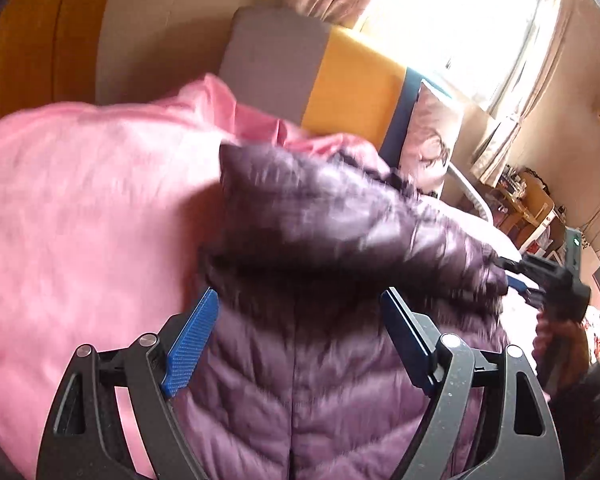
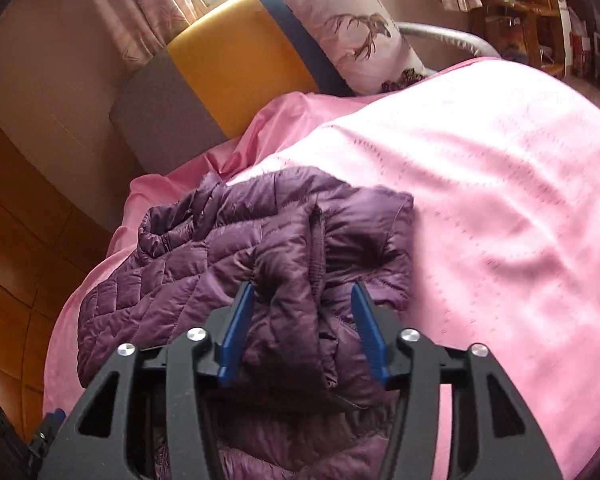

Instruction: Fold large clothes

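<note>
A purple quilted puffer jacket (image 1: 320, 220) (image 2: 220, 240) lies bunched on a pink bed cover (image 1: 80, 200) (image 2: 480, 200). My left gripper (image 1: 300, 320) hovers over the jacket's lower body with its blue pads wide apart and nothing pinched. A folded sleeve section lies across the jacket in the left wrist view, blurred. My right gripper (image 2: 304, 312) stands with its jaws apart around a raised fold of the jacket, and the pads do not press on it. From the left wrist view the right gripper (image 1: 512, 276) sits at the jacket's right edge, held by a hand.
A yellow and grey headboard (image 1: 352, 88) (image 2: 236, 60) stands behind the bed, with a deer-print pillow (image 2: 364, 28) against it. Wooden panels (image 2: 20, 220) lie left of the bed. Cluttered wooden shelves (image 2: 520, 12) stand at the far right, and curtains hang by the window.
</note>
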